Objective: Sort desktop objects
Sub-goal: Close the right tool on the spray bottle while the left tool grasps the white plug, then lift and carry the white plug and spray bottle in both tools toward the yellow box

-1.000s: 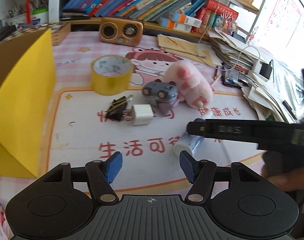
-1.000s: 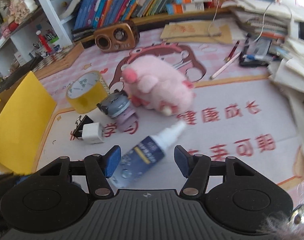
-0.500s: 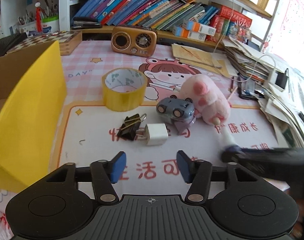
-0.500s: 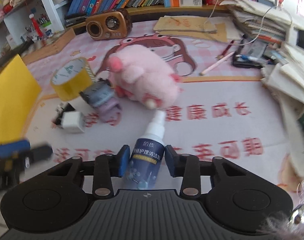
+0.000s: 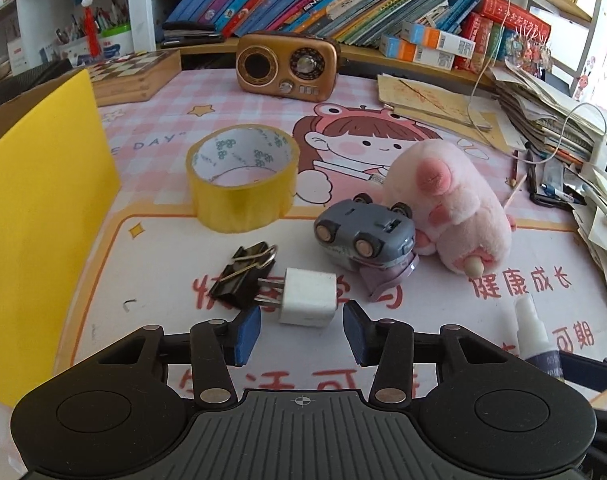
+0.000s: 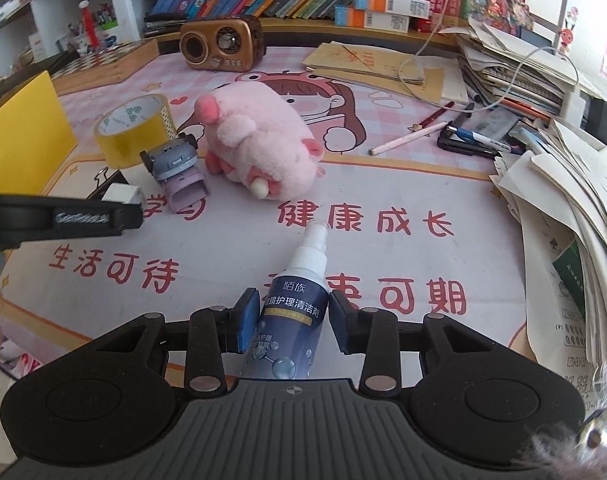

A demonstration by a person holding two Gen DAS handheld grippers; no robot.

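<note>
Yellow cardboard box (image 5: pixel 43 220) stands at the far left of the pink desk mat (image 5: pixel 163 272). Right of it I see the pink plush toy (image 5: pixel 451 200), touching the grey toy car (image 5: pixel 363 232); the tape roll (image 5: pixel 241 178) sits left of them. My right gripper (image 6: pixel 293 322) clamps the spray bottle (image 6: pixel 297 312), nozzle pointing far. My left gripper (image 5: pixel 301 332) has just been closing; its pads flank the white charger (image 5: pixel 307 298) without touching. A black binder clip (image 5: pixel 245 276) lies by the charger's prongs.
</note>
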